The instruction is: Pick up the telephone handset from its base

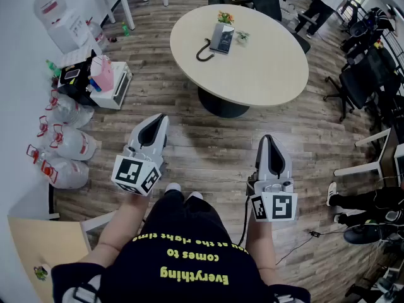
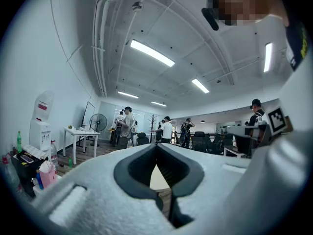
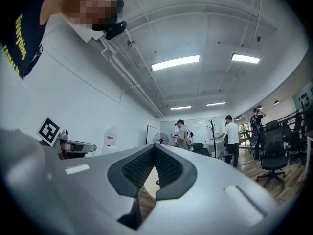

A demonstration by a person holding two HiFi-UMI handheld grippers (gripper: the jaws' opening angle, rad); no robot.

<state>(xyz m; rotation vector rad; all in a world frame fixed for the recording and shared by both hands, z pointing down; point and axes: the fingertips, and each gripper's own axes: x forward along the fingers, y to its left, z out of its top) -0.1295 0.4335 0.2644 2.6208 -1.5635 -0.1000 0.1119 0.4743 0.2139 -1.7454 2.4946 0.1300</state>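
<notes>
The telephone sits on the far left part of a round beige table, well ahead of me. Its dark handset and coiled cord lie along the base's left side. My left gripper and right gripper are held side by side above the wooden floor, a good way short of the table and pointing towards it. Both are shut with nothing between their jaws. In the left gripper view and the right gripper view the dark pads meet, and a strip of the tabletop shows through the gap below.
A small flower pot stands behind the phone. Large water bottles, a water dispenser and a box with a pink bag line the left wall. Office chairs and people fill the right and far side.
</notes>
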